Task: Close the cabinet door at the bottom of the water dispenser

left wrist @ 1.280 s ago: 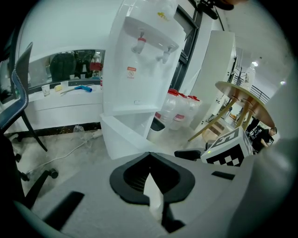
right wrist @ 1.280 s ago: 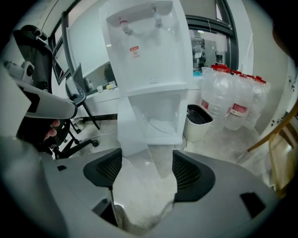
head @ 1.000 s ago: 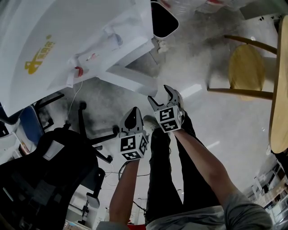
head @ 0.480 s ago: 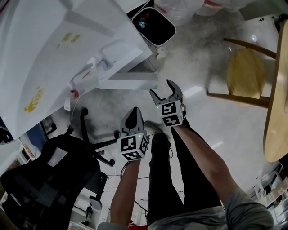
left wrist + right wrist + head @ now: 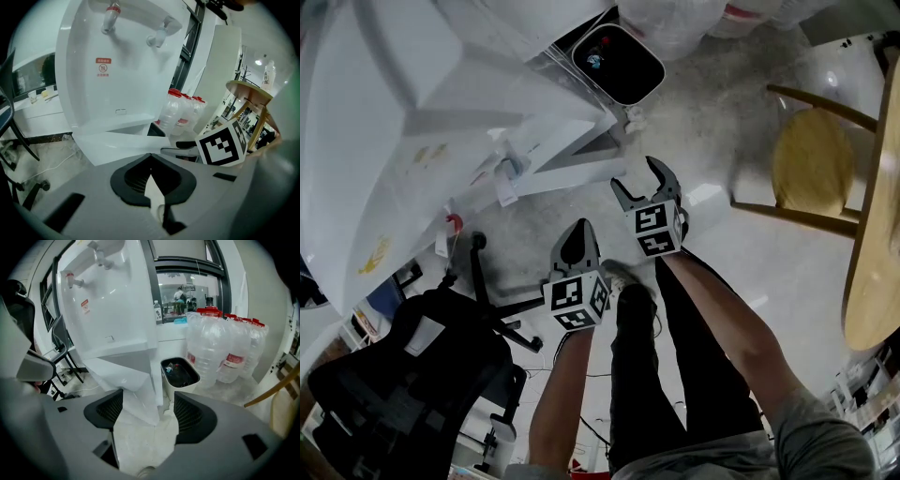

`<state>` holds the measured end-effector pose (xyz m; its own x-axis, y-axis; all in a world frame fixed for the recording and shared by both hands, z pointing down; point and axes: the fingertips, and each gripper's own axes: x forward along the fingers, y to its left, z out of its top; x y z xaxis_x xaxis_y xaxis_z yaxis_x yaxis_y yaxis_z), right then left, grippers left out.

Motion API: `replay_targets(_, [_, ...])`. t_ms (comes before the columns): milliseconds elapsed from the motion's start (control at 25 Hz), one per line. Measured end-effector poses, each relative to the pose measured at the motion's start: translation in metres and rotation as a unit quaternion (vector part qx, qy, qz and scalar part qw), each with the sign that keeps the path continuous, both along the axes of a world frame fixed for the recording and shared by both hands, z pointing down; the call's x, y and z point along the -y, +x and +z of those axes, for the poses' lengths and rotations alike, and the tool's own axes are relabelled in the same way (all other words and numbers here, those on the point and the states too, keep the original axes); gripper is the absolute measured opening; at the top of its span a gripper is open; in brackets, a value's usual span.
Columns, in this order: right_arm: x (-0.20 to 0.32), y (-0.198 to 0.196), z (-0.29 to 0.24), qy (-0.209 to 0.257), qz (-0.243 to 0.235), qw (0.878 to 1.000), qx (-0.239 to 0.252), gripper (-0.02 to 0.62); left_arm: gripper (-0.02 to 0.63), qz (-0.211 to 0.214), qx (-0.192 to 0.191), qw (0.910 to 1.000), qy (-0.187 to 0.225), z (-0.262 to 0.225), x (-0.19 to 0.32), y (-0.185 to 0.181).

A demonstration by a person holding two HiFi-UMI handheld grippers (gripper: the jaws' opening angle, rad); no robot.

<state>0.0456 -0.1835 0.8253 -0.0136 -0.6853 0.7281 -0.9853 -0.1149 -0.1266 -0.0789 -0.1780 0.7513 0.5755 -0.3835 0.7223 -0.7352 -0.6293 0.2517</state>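
The white water dispenser fills the upper left of the head view, leaning because of the camera angle. Its bottom cabinet door stands open, swung out over the floor. My right gripper is open, a short way off the door's free edge and not touching it. In the right gripper view the door lies just ahead of the open right gripper. My left gripper is shut on nothing, held lower and to the left. In the left gripper view, that gripper faces the dispenser front and door.
A white waste bin stands beside the dispenser, with several large water bottles behind it. A black office chair is at the lower left. A wooden chair and a wooden table edge are at the right.
The head view has tilted, so the dispenser and bin have slid leftward and more floor shows. My right gripper has risen slightly toward the door, still open. The left gripper barely moved.
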Motion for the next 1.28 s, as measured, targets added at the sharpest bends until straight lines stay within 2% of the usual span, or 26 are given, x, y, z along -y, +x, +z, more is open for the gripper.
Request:
replay_targets(800, [0.095, 0.052, -0.005, 0.026, 0.018, 0.999, -0.013, 0.337, 0.006, 0.005, 0.001, 0.9999, 0.012, 0.000, 0.047, 0.024])
replay_targets(1280, [0.092, 0.053, -0.006, 0.032, 0.028, 0.999, -0.011, 0.337, 0.006, 0.007, 0.000, 0.9999, 0.009, 0.001, 0.045, 0.021])
